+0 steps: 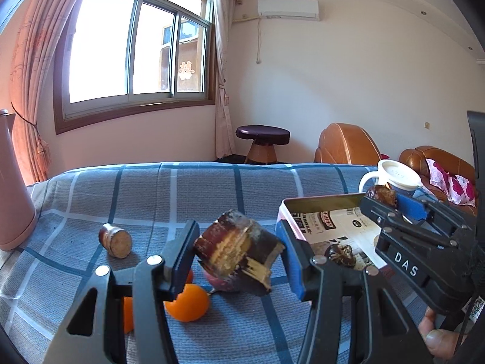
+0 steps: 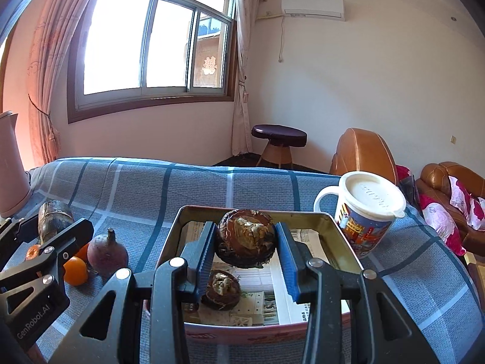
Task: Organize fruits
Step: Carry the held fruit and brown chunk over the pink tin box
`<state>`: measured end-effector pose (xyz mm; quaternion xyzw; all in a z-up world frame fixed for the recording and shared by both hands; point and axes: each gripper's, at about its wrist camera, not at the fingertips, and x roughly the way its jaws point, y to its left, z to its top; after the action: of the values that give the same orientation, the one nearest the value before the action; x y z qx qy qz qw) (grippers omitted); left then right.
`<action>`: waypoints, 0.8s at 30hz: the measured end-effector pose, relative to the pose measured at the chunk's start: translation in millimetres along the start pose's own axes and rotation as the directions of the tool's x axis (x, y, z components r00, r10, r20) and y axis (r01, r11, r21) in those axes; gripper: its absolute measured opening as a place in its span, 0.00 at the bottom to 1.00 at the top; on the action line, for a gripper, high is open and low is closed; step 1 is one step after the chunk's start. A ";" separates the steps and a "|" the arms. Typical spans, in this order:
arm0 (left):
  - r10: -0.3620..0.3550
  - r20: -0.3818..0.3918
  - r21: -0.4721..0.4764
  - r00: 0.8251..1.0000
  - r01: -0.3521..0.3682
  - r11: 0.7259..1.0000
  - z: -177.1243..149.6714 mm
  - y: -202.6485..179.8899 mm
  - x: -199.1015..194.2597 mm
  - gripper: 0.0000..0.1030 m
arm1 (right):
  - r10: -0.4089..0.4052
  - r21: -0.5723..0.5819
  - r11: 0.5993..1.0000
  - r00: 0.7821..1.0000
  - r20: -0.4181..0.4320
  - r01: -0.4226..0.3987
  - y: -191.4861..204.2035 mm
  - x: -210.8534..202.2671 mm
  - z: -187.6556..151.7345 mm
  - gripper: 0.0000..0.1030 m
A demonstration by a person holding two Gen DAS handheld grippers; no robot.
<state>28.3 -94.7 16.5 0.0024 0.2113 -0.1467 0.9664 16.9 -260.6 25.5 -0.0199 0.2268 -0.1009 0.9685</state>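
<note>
A bench (image 1: 182,188) draped in blue plaid cloth fills the lower half of both views. On its right part sits a shallow metal tin (image 2: 339,230), lined with printed paper, its long axis running away from the cameras. At about two o'clock from the tin stands a lidded white mug (image 2: 363,215) with a printed wrap, handle to the left. At nine o'clock, on the bench's far left edge, stands a pink jug (image 1: 12,200).

The left gripper (image 1: 239,251) has its fingers (image 1: 185,248) clamped on a dark brown stub of sugarcane (image 1: 236,251), lifted clear of the cloth. The piece's long axis is tilted, its cut, fibrous end facing down towards five o'clock, the other end up towards eleven. Below it on the cloth lie a purplish fruit (image 2: 107,253) with its stem pointing up, and oranges (image 1: 188,303) just beside it. A second short cane piece (image 1: 115,240) lies on its side at ten o'clock, cut face turned towards the camera.

The right gripper (image 2: 246,247) has its fingers (image 2: 288,257) closed on a round brown water chestnut (image 2: 246,242), held above the tin's middle, its crumpled top facing the camera. Another chestnut (image 2: 222,286) rests on the paper inside the tin, directly beneath, towards six o'clock.
</note>
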 end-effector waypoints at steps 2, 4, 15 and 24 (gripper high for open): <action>-0.008 -0.001 0.002 1.000 0.008 1.000 0.5 -5.5 3.3 0.53 | -0.011 -0.001 1.000 1.000 0.001 0.011 -5.9 1.3 0.0 0.41; -0.013 -0.001 0.009 1.000 0.013 1.000 1.3 -12.1 5.1 0.53 | -0.017 0.002 1.000 1.000 0.001 0.017 -11.7 2.8 0.0 0.41; -0.036 -0.004 0.012 0.999 0.036 0.999 6.3 -35.4 17.0 0.53 | -0.041 0.020 0.999 0.999 0.000 0.041 -37.1 7.0 1.6 0.41; -0.060 -0.009 0.022 0.998 0.060 0.998 9.0 -55.7 24.9 0.53 | -0.059 0.028 0.998 0.998 -0.006 0.059 -52.7 13.3 1.8 0.41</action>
<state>37.7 -155.7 17.8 0.0076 0.2136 -0.1778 0.9606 19.6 -314.9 25.8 -0.0126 0.2272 -0.1328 0.9647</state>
